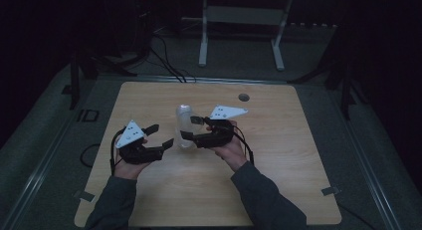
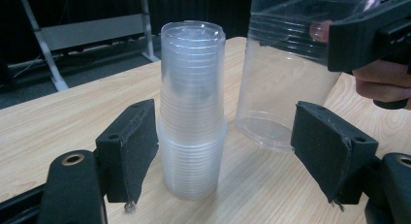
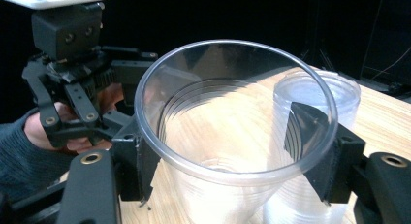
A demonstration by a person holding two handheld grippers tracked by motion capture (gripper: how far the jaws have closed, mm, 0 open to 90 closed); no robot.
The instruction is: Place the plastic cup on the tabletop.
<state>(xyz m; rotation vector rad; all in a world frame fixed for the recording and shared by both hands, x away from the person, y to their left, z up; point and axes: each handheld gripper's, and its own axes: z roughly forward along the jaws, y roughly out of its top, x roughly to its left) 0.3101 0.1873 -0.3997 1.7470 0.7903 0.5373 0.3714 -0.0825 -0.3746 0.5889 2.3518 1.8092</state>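
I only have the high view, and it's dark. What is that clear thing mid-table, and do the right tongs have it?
Observer: From the right gripper view, the right tongs are shut on a single clear cup, mouth up, with the jaws against its sides just below the rim.
Operator: And the left tongs, are they gripping anything?
Observer: No. The left tongs are open, and a stack of nested clear cups stands on the table between the jaws.
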